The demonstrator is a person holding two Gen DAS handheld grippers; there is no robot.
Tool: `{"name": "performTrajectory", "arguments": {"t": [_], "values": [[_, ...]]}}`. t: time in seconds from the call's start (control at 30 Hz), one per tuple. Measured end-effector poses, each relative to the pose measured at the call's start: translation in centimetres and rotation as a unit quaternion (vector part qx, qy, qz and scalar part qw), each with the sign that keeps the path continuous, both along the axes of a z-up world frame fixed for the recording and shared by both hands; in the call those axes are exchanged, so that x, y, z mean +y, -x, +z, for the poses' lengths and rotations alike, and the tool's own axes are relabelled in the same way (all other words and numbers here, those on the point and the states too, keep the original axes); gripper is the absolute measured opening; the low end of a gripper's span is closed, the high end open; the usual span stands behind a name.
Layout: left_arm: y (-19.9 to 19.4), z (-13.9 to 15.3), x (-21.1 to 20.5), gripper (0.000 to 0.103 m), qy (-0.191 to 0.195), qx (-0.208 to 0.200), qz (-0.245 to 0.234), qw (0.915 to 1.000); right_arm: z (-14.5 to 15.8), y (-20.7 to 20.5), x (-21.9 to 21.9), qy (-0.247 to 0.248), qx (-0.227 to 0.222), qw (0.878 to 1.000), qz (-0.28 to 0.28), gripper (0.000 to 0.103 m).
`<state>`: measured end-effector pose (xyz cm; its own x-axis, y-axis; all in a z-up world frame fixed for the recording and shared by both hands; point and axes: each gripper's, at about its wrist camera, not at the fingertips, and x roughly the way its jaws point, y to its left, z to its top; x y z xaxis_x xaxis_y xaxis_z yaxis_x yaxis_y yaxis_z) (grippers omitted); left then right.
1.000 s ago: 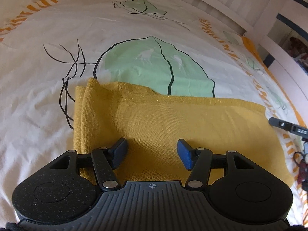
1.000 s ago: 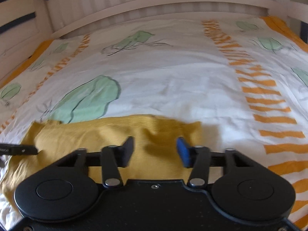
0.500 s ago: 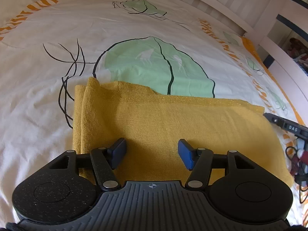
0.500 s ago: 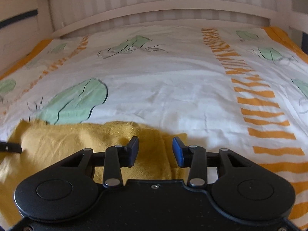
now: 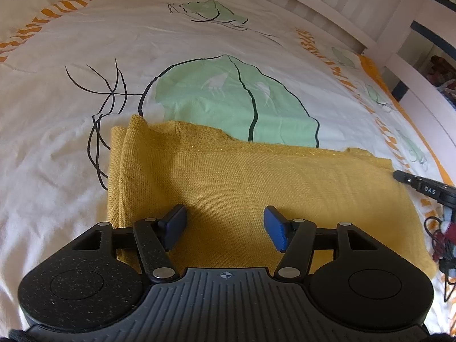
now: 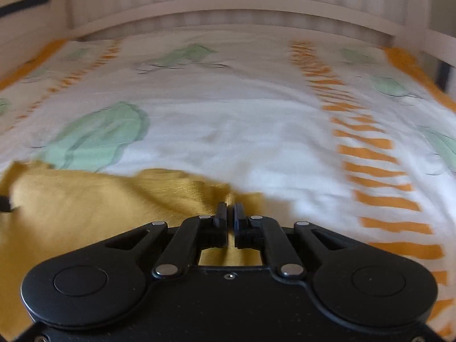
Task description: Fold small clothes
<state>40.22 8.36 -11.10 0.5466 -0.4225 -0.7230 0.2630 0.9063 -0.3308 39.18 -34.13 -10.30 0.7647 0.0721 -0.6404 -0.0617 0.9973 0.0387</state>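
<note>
Now that the right hand-held gripper [image 6: 230,213] has snapped together on the right end of the yellow knit garment [image 5: 256,188] lying on the bed [image 5: 57,171] — the left hand-held gripper [image 5: 225,225] hovering apart near its left end — a fold looks ready to start.

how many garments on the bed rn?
1. A yellow knit garment lies folded on the bedsheet, under the open left hand-held gripper; the right hand-held gripper pinches its right edge. Anything outside both views is unseen.
</note>
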Motion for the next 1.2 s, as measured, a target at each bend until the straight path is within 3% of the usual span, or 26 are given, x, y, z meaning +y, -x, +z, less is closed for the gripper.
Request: {"name": "performTrajectory", "arguments": {"t": [0.07, 0.2, 0.27, 0.33, 0.37, 0.53, 0.7, 0.77, 0.9, 0.97, 1.07, 1.2], "values": [[0.0, 0.0, -0.1, 0.059, -0.003, -0.001, -0.001, 1.0, -0.4, 0.0, -1.0, -0.025, 0.009, 1.0, -0.013, 0.01], [-0.1, 0.0, -0.3, 0.06, -0.007, -0.002, -0.002, 1.0, -0.1, 0.1, -0.5, -0.026, 0.005, 1.0, -0.008, 0.014], [-0.1, 0.0, -0.3, 0.062, -0.006, -0.002, -0.002, 1.0, 0.6, 0.3, -0.1, -0.019, -0.013, 1.0, -0.008, 0.025], [-0.1, 0.0, -0.4, 0.064, -0.008, -0.003, -0.003, 1.0, 1.2, 0.3, 0.9, -0.004, -0.023, 1.0, 0.013, 0.058], [-0.1, 0.0, -0.5, 0.064, -0.009, -0.003, -0.003, 0.9999, 1.3, 0.2, 1.2, -0.001, -0.024, 1.0, 0.02, 0.061], [0.1, 0.1, -0.8, 0.069, -0.015, -0.006, -0.007, 0.9998, -0.8, -2.5, 2.4, 0.052, 0.017, 0.998, 0.021, 0.062], [0.1, 0.1, -1.2, 0.077, -0.017, -0.009, -0.01, 0.9998, -1.0, -4.8, -1.4, 0.004, 0.031, 0.996, -0.08, 0.063], [0.2, 0.1, -1.4, 0.081, -0.018, -0.011, -0.012, 0.9997, -0.2, -4.1, -2.4, -0.032, 0.025, 0.995, -0.093, 0.064], [0.4, 0.2, -1.9, 0.09, -0.024, -0.011, -0.009, 0.9996, 1.8, -1.2, -2.5, -0.066, 0.007, 0.995, -0.075, 0.082], [0.5, 0.2, -2.2, 0.091, -0.03, -0.01, -0.008, 0.9995, 2.6, 0.3, -2.2, -0.08, 0.009, 0.995, -0.062, 0.086], [0.7, 0.2, -2.7, 0.091, -0.046, -0.012, -0.005, 0.9988, 3.1, 1.8, -1.8, -0.094, 0.028, 0.994, -0.053, 0.102], [1.2, 0.0, -3.4, 0.092, -0.072, -0.02, -0.006, 0.9972, 2.6, 3.2, -2.1, -0.126, 0.065, 0.988, -0.065, 0.103]]}}
